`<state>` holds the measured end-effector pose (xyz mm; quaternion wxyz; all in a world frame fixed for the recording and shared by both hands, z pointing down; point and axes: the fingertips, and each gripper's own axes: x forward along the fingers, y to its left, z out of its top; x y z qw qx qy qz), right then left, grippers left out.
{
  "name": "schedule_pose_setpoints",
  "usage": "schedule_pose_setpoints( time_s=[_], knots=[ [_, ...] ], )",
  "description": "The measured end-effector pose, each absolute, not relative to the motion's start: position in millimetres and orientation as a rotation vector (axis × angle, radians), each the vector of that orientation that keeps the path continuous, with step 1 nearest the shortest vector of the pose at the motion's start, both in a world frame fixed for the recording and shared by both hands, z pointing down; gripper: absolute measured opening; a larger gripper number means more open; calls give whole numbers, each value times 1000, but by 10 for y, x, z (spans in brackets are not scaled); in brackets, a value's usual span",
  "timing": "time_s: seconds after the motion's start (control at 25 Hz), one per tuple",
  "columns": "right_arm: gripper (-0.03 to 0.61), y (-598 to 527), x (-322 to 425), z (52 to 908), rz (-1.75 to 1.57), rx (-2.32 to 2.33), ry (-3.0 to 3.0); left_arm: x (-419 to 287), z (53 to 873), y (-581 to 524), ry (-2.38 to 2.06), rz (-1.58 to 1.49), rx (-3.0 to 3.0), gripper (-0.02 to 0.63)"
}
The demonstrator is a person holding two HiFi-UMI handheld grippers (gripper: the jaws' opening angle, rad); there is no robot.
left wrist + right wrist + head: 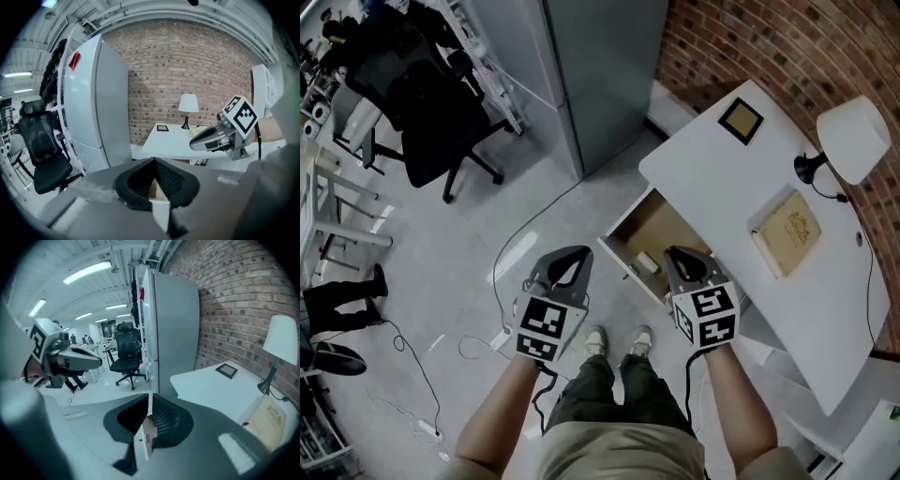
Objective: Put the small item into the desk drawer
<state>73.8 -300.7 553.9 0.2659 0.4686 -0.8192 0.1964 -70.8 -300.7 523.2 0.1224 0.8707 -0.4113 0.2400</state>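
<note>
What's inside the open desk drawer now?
A small pale item lies on the floor of the drawer, near the front. The right gripper hides the corner beneath it.

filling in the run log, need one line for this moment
drawer open | small item inside | right claw above drawer, slit apart, empty | left claw shut, aside

White desk (pixel 825 309): lamp (pixel 853 139) by the brick wall, tan book (pixel 787 232) mid-top, small black frame (pixel 741 120) near the far corner. Its drawer (pixel 652 225) is out, small pale item (pixel 648 262) inside. On the floor (pixel 487 211): loose cables (pixel 499 272), black office chair (pixel 427 103).
</note>
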Motion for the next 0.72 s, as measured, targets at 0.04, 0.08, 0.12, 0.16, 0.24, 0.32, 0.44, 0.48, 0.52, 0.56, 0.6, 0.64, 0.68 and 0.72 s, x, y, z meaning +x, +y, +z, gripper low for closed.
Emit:
schedule_pose_setpoints(
  time_s=[0.04,0.08,0.12,0.16,0.24,0.32,0.44,0.48,0.52,0.56,0.6,0.64,0.68,0.72],
  knots=[
    [31,-2965,712,5330,514,1283,-2237,-725,5079,-2971,-1209,692,2563,2],
    [31,-2925,692,5122,494,1302,-2261,-740,4924,-2935,-1218,680,2586,3],
    [31,-2888,684,4921,471,1321,-2284,-746,4770,-2906,-1227,666,2609,3],
    [31,-2856,688,4729,448,1342,-2304,-743,4618,-2882,-1238,653,2634,3],
    [25,-2789,718,4375,400,1386,-2340,-722,4321,-2834,-1260,626,2690,3],
    [15,-2700,754,4065,355,1432,-2368,-697,4038,-2764,-1280,602,2751,3],
    [5,-2540,791,3674,299,1483,-2414,-660,3638,-2643,-1313,541,2807,2],
    [5,-2482,805,3560,282,1492,-2429,-638,3516,-2599,-1325,502,2807,3],
    [5,-2422,822,3451,263,1499,-2444,-615,3407,-2554,-1334,466,2808,3],
    [5,-2364,840,3346,244,1505,-2457,-595,3311,-2510,-1338,438,2815,3],
    [5,-2310,856,3240,226,1511,-2470,-581,3224,-2468,-1342,419,2825,3],
    [5,-2263,870,3132,209,1518,-2482,-573,3144,-2430,-1347,406,2838,3],
    [5,-2220,877,3024,195,1526,-2494,-572,3073,-2393,-1352,399,2850,3],
    [3,-2180,878,2918,179,1531,-2507,-575,3010,-2358,-1356,394,2860,3]
  ],
)
